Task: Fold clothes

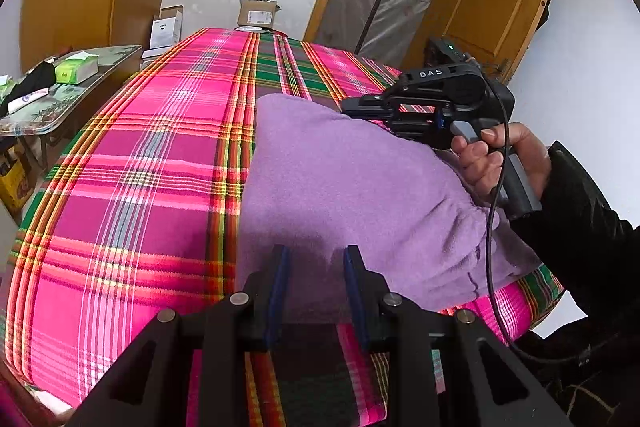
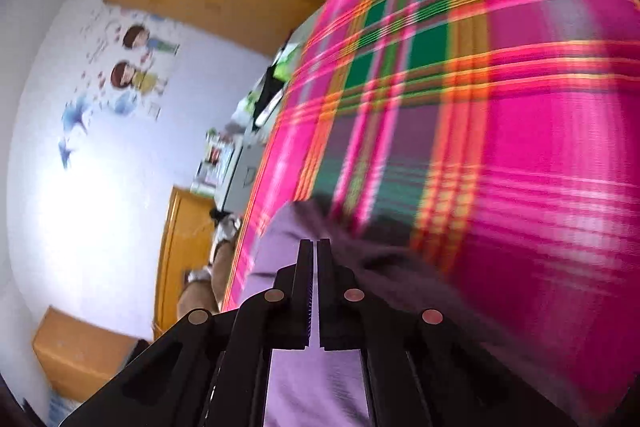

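Hidden: my right wrist view is motion-blurred; the garment's far edge by my right gripper [image 2: 314, 241] shows only as a dark smear, and whether any cloth is pinched there I cannot tell.
Garment: a lilac fleece garment [image 1: 344, 187], soft and rumpled, with a gathered band at its right end.
Place: it lies on the plaid-covered bed [image 1: 132, 163], near the front edge.
Left gripper [image 1: 316, 255]: jaws apart, poised over the garment's near edge.
Right gripper: jaws together, at the garment's far side, held in my right hand [image 1: 500, 159].
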Action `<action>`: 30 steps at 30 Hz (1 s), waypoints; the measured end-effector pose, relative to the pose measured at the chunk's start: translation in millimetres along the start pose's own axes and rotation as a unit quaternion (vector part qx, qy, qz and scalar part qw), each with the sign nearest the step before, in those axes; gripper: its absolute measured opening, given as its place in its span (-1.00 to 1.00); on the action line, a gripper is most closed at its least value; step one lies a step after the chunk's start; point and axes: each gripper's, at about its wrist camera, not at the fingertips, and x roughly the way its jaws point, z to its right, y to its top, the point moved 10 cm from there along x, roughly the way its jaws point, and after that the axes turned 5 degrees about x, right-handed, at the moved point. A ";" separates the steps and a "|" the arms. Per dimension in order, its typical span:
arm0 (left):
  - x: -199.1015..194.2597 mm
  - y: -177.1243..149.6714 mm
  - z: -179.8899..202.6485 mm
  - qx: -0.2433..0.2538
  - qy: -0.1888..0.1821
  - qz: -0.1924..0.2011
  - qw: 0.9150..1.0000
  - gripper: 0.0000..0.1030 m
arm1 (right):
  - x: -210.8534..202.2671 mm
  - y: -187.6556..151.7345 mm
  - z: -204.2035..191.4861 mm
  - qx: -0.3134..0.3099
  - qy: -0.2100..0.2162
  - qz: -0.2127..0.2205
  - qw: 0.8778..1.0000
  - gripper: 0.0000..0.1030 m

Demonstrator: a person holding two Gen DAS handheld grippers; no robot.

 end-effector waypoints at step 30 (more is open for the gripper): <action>34.9 1.1 106.9 0.083 -0.087 -0.036 0.992 -0.45 | -100.1 -69.4 5.4 0.002 0.030 0.073 0.997 -0.86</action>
